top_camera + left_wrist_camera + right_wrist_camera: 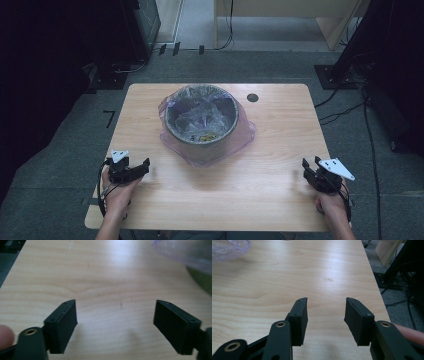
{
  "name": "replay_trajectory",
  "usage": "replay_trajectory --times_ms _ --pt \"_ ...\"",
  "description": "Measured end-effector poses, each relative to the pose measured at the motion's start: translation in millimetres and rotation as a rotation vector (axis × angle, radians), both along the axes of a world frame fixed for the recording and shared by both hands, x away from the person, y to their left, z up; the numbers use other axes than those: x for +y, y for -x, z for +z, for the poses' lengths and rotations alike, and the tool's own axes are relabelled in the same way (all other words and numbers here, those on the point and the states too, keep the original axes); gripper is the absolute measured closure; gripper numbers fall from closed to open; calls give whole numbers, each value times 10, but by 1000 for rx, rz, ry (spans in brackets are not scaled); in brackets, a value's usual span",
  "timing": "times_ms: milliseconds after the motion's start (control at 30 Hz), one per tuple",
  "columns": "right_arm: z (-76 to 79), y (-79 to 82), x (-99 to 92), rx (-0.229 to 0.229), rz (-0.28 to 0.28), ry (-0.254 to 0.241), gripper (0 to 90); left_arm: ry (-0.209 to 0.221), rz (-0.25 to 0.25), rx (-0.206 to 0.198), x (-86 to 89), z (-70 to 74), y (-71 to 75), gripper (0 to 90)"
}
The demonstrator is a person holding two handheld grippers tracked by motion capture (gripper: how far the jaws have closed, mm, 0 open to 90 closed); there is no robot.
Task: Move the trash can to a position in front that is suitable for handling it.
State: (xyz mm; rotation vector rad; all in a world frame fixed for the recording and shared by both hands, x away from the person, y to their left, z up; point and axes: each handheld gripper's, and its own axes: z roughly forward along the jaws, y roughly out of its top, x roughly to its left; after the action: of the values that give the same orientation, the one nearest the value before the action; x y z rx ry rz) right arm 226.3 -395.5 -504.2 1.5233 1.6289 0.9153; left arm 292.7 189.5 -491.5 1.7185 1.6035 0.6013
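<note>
A round grey bin (202, 121) sits centre-frame, toward the table's (270, 200) far half, lined with a crinkled translucent purple bag (175, 135) that spills over its rim. A dark round hole (252, 97) lies upper right of it. The pale wood-grain top is smooth. Left gripper (140, 169) at lower left and right gripper (309, 165) at lower right both have jaws spread, empty.

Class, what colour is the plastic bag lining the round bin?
The thin plastic bag is translucent pale purple, clearest in the high view.

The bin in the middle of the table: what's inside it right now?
The bin is lined with a clear purple-tinted bag folded over its rim. Some small yellowish scraps lie at the bottom. The crumpled film hides whatever else lies under it.
</note>
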Motion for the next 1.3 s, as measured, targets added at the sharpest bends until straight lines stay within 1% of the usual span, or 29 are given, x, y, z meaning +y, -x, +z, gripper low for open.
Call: replay_trajectory --times_ms 33,100,133,167,200,233,267,333,367,400,433,467,567,600,633,700,767,833,867,900,933,1000,1033,1067,1100,1133,1200,1300 --pt "0 0 0 0 0 0 537 0 0 0 0 0 0 211" --pt "34 -42 50 -18 3 4 534 22 -1 -6 -38 63 -65 212" --pt "56 -62 73 -21 -4 13 528 23 1 -11 -64 98 -101 218" --pt "110 -110 128 13 -26 21 502 43 2 -29 -127 169 -174 223" --pt "136 -135 150 30 -30 11 489 43 2 -29 -127 169 -174 228" --pt "158 -154 170 36 -25 -6 478 62 -1 -46 -199 230 -242 232" --pt "158 -154 170 36 -25 -6 478 62 -1 -46 -199 230 -242 238" --pt "199 -200 215 47 -3 -33 461 74 -11 -57 -276 280 -302 244" --pt "234 -250 281 53 10 -27 453 75 -14 -63 -316 301 -328 257" --pt "234 -250 281 53 10 -27 453 72 -18 -65 -352 325 -351 257" --pt "274 -298 353 42 12 -11 451 66 -14 -68 -392 348 -372 324" --pt "274 -298 353 42 12 -11 451 54 -10 -72 -430 369 -391 324" --pt "342 -374 447 25 28 -9 452 50 -14 -85 -521 425 -438 365" --pt "387 -422 508 17 48 -14 451 51 -14 -90 -547 441 -452 389" --pt "408 -445 542 14 57 -19 451 51 -19 -99 -585 470 -479 397" --pt "427 -467 574 9 65 -19 451 53 -18 -103 -599 482 -493 407" --pt "465 -508 636 -2 74 -28 451 62 -21 -115 -630 504 -515 431" --pt "499 -556 690 -9 78 -40 451 69 -23 -131 -664 525 -532 481" --pt "517 -582 714 -13 79 -46 451 76 -22 -137 -679 535 -540 512" --pt "554 -633 758 -24 82 -61 451 95 -22 -147 -705 553 -554 570" --pt "554 -633 758 -24 82 -61 451 95 -22 -147 -705 553 -554 594" --pt "616 -720 811 -45 76 -86 463 110 -33 -149 -733 564 -570 638" --pt "616 -720 811 -45 76 -86 463 115 -45 -147 -746 565 -580 638" --pt "637 -751 825 -51 75 -100 468 126 -56 -146 -759 565 -590 660" --pt "677 -810 860 -60 71 -131 494 146 -75 -143 -786 568 -609 691" --pt "696 -837 883 -65 71 -141 503 150 -83 -143 -800 570 -617 708" --pt "714 -865 913 -67 76 -146 508 156 -92 -142 -815 572 -624 723" --pt "757 -949 1030 -72 92 -141 521 157 -104 -146 -873 579 -636 731"
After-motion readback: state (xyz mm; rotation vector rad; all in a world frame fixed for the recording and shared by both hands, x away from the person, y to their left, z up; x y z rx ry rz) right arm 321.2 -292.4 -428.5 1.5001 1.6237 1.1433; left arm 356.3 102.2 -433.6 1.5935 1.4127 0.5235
